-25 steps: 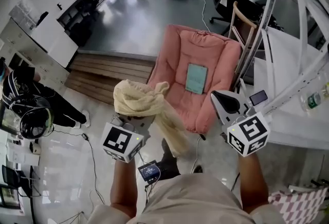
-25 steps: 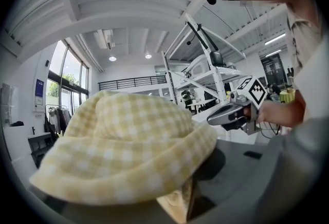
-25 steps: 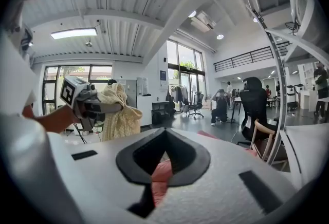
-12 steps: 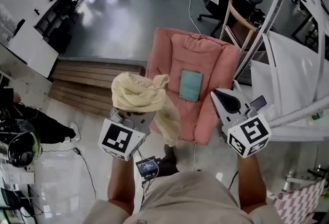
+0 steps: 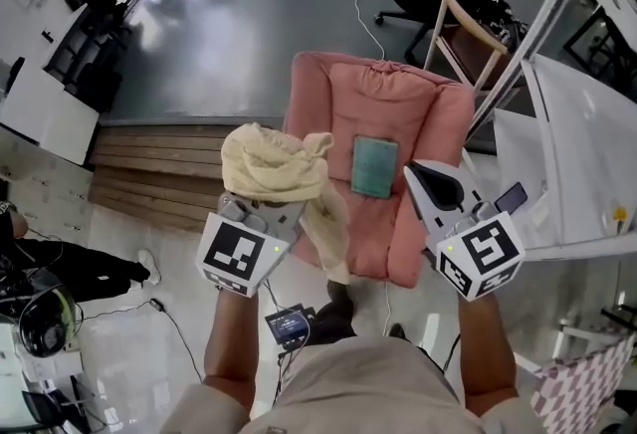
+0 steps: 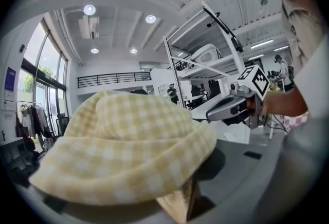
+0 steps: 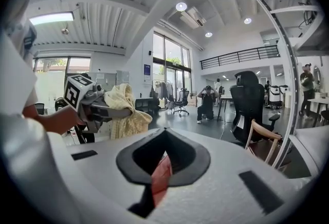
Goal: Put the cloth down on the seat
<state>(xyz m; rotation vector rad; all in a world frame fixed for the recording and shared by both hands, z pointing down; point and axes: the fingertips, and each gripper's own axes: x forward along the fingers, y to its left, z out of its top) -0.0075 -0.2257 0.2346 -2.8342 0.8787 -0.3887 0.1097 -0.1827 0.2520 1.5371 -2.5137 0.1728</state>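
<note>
Left gripper (image 5: 261, 211) is clamping the cloth (image 5: 269, 163), a pale yellow check fabric. It is sitting bunched over the jaws, with one tail hanging down on the side toward the right gripper (image 5: 422, 179). In the left gripper view the cloth (image 6: 128, 151) is filling the space at the jaws.

Right gripper is carrying nothing; its jaws are meeting at a point.

The seat (image 5: 423, 113), a pink cushioned chair, is lying ahead and slightly right of the left gripper. A teal flat rectangle (image 5: 374, 166) is resting mid-cushion. In the head view the hanging tail is overlapping the seat's front-left edge; the cloth is being held in the air, not on the cushion.

Judgement: the left gripper is nearer; a forward-right carry is needed.

Writing: none readable; only black-and-white square markers are showing on the gripper cubes.
</note>
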